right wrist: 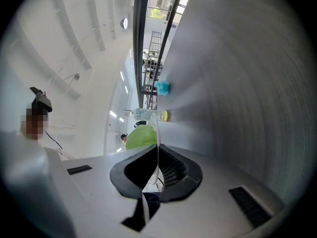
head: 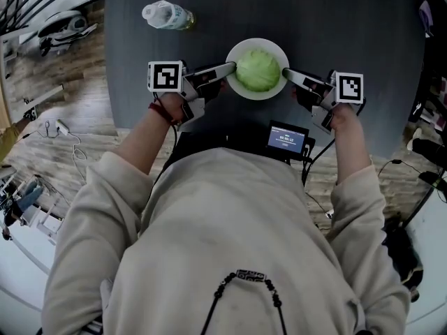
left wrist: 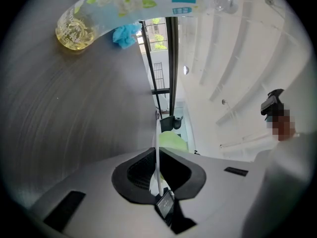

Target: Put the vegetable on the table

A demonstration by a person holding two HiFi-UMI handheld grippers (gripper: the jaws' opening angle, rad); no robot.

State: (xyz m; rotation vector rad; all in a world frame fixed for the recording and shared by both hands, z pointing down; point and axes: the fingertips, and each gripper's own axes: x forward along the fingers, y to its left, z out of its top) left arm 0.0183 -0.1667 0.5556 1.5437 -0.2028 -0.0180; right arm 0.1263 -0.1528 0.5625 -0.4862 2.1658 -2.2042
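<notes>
Over the dark tabletop (head: 363, 26), the left gripper (head: 229, 68) and right gripper (head: 286, 73) each clamp their jaws on a white bowl (head: 255, 96) by its thin rim. The loose cabbage (head: 258, 70) looks apt to roll, and the smooth rim is probably slippery.

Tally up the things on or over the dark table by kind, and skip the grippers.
bowl: 1
cabbage: 1
bottle: 1
blue crumpled thing: 1
Total: 4
</notes>
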